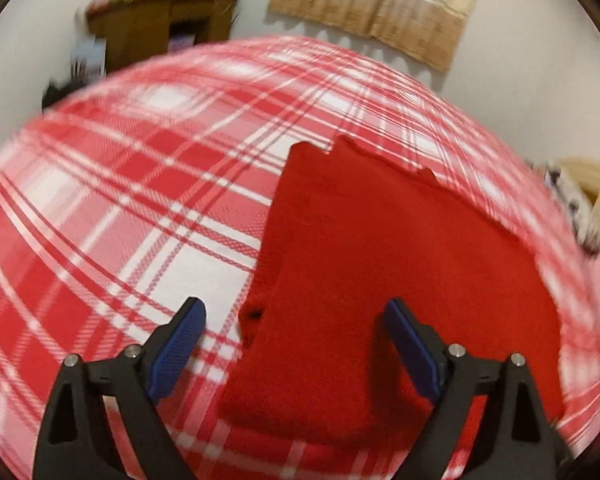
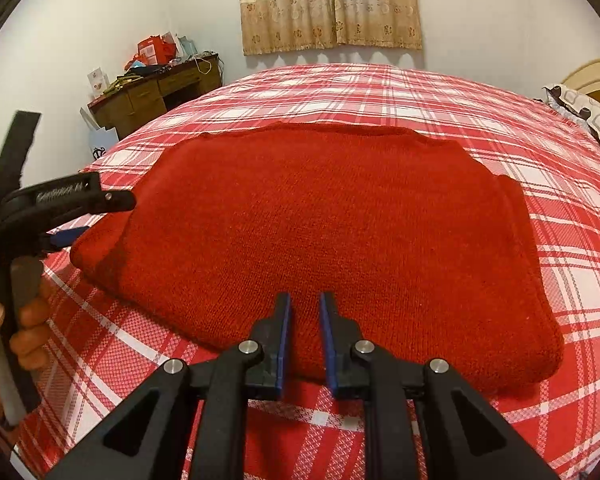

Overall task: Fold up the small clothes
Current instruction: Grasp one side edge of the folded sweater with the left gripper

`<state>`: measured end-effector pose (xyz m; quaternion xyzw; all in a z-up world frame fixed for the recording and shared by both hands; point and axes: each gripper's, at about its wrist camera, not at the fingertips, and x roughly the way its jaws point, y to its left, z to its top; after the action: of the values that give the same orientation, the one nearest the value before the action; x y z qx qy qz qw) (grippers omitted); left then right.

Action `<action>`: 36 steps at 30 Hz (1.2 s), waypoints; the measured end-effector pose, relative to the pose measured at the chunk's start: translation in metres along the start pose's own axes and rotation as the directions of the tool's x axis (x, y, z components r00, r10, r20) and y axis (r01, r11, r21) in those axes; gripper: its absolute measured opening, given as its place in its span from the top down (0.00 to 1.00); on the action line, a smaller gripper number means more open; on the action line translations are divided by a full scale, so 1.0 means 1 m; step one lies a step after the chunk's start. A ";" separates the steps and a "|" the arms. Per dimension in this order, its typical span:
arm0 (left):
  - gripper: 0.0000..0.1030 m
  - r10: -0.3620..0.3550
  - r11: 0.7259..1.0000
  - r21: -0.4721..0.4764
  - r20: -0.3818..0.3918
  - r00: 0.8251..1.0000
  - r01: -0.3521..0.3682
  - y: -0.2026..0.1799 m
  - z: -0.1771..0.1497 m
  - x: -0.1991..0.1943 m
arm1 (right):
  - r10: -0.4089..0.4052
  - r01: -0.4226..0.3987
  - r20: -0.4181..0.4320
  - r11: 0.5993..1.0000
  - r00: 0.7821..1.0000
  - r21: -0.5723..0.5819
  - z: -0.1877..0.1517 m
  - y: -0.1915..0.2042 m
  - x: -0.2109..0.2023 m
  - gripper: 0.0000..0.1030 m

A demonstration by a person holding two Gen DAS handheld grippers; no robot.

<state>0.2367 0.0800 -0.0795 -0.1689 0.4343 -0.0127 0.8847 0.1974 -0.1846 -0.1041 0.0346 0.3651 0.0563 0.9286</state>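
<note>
A red knitted garment (image 2: pixel 324 240) lies flat, partly folded, on the red-and-white plaid bed (image 2: pixel 560 240). My right gripper (image 2: pixel 305 300) hovers over its near edge, jaws open only a narrow gap, holding nothing. My left gripper (image 1: pixel 294 308) is wide open and empty, above the garment's (image 1: pixel 380 280) left end; one finger is over the plaid cover, the other over the knit. In the right wrist view the left gripper (image 2: pixel 96 216) shows at the garment's left corner, held by a hand.
A wooden desk (image 2: pixel 156 92) piled with clutter stands by the far left wall. A curtained window (image 2: pixel 332 4) is behind the bed. A pillow (image 2: pixel 584 112) and headboard sit at the right edge.
</note>
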 end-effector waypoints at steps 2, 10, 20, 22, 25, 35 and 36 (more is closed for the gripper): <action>0.09 -0.052 0.998 -0.040 -0.010 0.999 0.052 0.003 0.001 0.008 | 0.005 -0.005 0.001 1.000 1.000 0.004 0.000 -0.001 0.000 0.85; 0.25 -0.094 0.995 0.024 0.002 0.996 0.094 -0.020 -0.001 0.018 | 0.000 0.000 -0.004 1.000 1.000 0.001 0.000 -0.002 0.000 0.84; 0.79 -0.202 0.978 -0.050 0.030 0.979 0.204 -0.003 0.001 0.013 | 0.080 -0.082 0.066 0.997 0.995 0.018 0.065 0.030 0.002 0.84; 0.79 -0.183 0.982 -0.037 0.037 0.982 0.184 -0.006 0.000 0.013 | 0.096 -0.096 0.054 0.995 0.994 0.007 0.077 0.040 0.018 0.84; 0.78 -0.166 0.985 -0.042 0.032 0.986 0.168 -0.006 -0.001 0.014 | 0.109 -0.109 0.013 0.994 0.994 0.032 0.081 0.047 0.045 0.84; 0.56 -0.201 0.976 -0.082 0.034 0.979 0.204 0.000 -0.003 0.018 | 0.130 -0.126 -0.034 0.987 0.991 0.097 0.072 0.042 0.072 0.85; 0.54 -0.201 0.976 -0.078 0.039 0.979 0.204 -0.002 -0.003 0.018 | 0.145 -0.142 -0.022 0.983 0.989 0.118 0.073 0.038 0.069 0.85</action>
<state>0.2453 0.0740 -0.0942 -0.2482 0.4013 -0.0826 0.8778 0.2944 -0.1401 -0.0929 0.1139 0.3785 0.1022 0.9129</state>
